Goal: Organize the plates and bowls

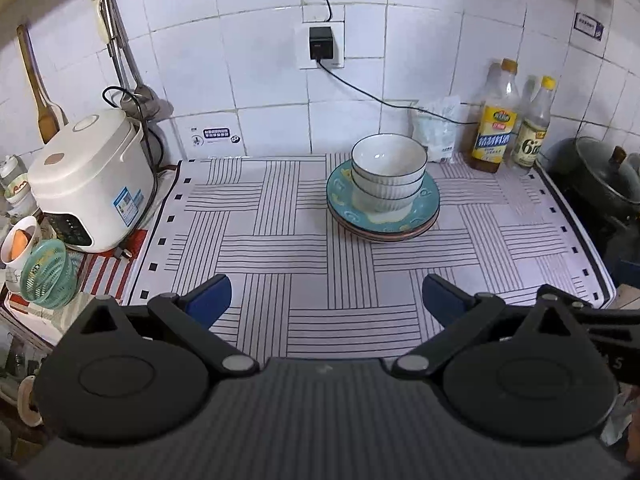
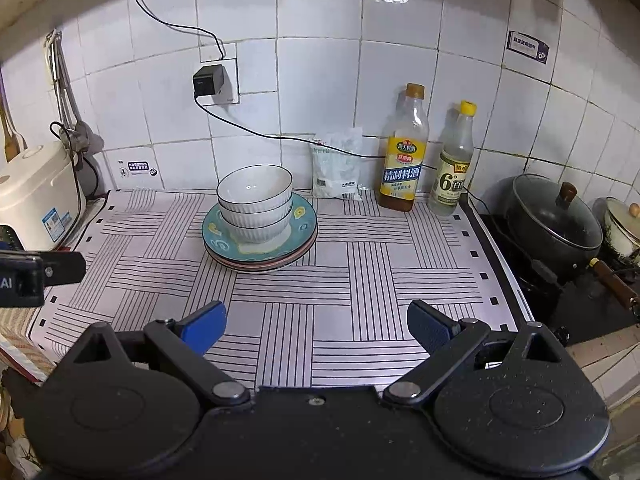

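A stack of white ribbed bowls [image 1: 389, 174] sits nested on a stack of plates [image 1: 424, 204], the top plate teal with yellow marks, at the back of the striped mat [image 1: 280, 248]. The same bowls [image 2: 255, 202] and plates [image 2: 298, 220] show in the right wrist view. My left gripper [image 1: 326, 300] is open and empty, well in front of the stack over the mat. My right gripper [image 2: 318, 326] is open and empty, in front and to the right of the stack. Part of the left gripper [image 2: 36, 276] shows at the left edge of the right wrist view.
A white rice cooker [image 1: 88, 180] stands at the left. Two bottles [image 1: 494, 120] [image 1: 534, 128] and a white bag [image 1: 438, 128] stand by the tiled wall. A dark lidded pot [image 2: 554, 220] sits on the stove at the right. A green basket [image 1: 46, 272] and a cup stand at the far left.
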`<state>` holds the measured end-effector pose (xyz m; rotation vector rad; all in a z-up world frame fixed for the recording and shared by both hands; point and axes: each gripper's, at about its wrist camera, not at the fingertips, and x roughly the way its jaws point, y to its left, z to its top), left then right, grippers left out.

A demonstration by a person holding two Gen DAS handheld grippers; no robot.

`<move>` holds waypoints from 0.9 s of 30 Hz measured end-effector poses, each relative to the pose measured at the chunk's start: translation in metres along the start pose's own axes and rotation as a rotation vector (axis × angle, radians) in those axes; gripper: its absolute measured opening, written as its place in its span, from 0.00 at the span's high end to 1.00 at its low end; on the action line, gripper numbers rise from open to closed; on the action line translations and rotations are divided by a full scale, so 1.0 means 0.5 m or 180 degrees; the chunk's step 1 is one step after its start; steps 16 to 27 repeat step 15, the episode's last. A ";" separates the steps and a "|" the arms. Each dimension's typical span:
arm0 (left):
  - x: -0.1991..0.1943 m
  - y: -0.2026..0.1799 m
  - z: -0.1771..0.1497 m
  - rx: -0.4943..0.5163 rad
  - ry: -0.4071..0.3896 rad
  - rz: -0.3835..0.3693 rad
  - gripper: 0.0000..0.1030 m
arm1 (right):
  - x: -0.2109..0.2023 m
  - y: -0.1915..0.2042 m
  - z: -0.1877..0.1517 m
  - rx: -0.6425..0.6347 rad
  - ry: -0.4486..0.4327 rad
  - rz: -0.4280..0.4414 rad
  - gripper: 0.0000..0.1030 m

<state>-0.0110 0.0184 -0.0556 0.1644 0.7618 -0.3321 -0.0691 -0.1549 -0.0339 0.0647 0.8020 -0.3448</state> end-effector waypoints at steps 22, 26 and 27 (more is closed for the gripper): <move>-0.001 0.007 -0.004 -0.0028 0.0014 -0.0029 0.00 | 0.005 0.002 -0.006 -0.0021 0.0045 0.0004 0.04; -0.001 0.007 -0.004 -0.0028 0.0014 -0.0029 0.00 | 0.005 0.002 -0.006 -0.0021 0.0045 0.0004 0.04; -0.001 0.007 -0.004 -0.0028 0.0014 -0.0029 0.00 | 0.005 0.002 -0.006 -0.0021 0.0045 0.0004 0.04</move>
